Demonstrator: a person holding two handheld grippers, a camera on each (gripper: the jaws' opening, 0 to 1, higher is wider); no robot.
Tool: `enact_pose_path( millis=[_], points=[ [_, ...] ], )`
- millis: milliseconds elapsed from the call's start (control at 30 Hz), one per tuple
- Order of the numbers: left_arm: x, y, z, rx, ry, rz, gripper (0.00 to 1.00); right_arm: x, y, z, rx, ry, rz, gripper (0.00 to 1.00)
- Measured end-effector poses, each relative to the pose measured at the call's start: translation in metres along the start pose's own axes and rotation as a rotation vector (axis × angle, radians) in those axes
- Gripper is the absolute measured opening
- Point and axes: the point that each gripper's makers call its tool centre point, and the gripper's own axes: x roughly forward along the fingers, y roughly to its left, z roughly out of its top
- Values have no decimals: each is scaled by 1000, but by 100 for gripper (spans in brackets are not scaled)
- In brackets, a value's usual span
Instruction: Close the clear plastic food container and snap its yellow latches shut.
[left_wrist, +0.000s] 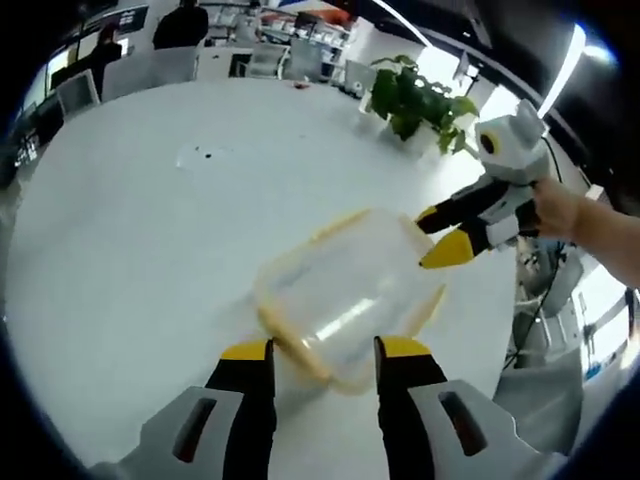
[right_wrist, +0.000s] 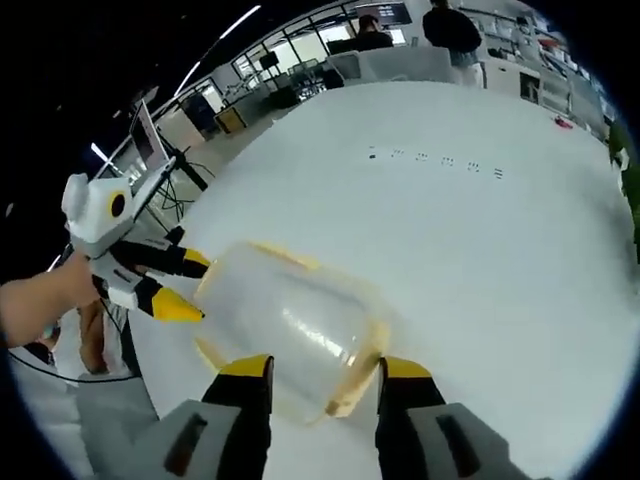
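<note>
The clear plastic food container (left_wrist: 345, 300) with yellow latches lies on the white table (left_wrist: 150, 250), its near end between the jaws of my left gripper (left_wrist: 325, 350), which stands open. My right gripper (left_wrist: 440, 232) comes in from the right in a hand (left_wrist: 570, 210), open, with its yellow tips at the container's far end. In the right gripper view the container (right_wrist: 285, 325) reaches in between the open jaws of my right gripper (right_wrist: 325, 370). There the left gripper (right_wrist: 186, 285) is at the opposite end, open. Yellow latch strips stick out along the container's sides.
A potted green plant (left_wrist: 420, 100) stands at the table's far edge. Small dark marks (right_wrist: 435, 160) dot the table (right_wrist: 480, 250). Chairs, desks and people are beyond the table. The table edge runs close behind the left gripper in the right gripper view.
</note>
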Motion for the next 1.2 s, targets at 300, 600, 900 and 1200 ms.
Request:
enact_pose_path(
  millis=[300,600,900,1200],
  points=[
    [5,-1,-2,-81,19,-16,30,0,4,15,52,23,-8,32],
    [2,0,-1,-41,19,-22,31,-4,10,-3,74,-10,-25,33],
    [2,0,2,41,7,-38,34,-5,10,-11,108,-20,-27,35],
    [2,2,3,48,13,-41,37,-5,14,-17,80,12,-15,39]
  ],
)
